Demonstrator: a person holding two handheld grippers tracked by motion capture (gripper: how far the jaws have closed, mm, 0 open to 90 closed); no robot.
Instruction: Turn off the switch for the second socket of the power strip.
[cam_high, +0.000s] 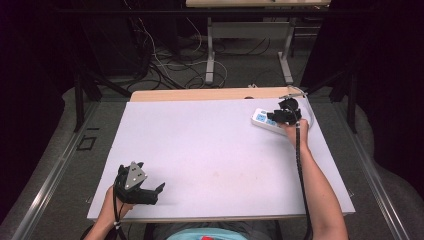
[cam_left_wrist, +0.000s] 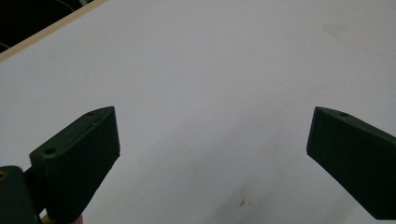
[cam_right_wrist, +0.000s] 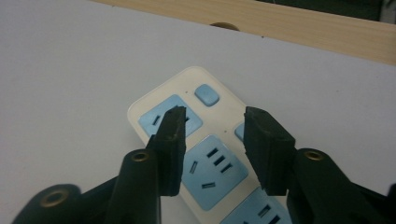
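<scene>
White table (cam_high: 210, 150); right gripper (cam_right_wrist: 212, 116) overlaps the power strip (cam_right_wrist: 205, 163).

The right gripper (cam_high: 278, 118) covers part of the white power strip (cam_high: 261, 120) in the high view, and in the right gripper view the strip's near end runs off the bottom edge, behind the jaws.

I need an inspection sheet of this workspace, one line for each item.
Surface: white table, faint stains near the front.
Job's things: white power strip with blue sockets, far right; nothing plugged into the sockets seen.
Clutter: nothing seen.
Tools: left tool open, over bare table; right tool open above the strip.
Cables: black cable along the right forearm.
Surroundings: floor cables and a table frame behind.
</scene>
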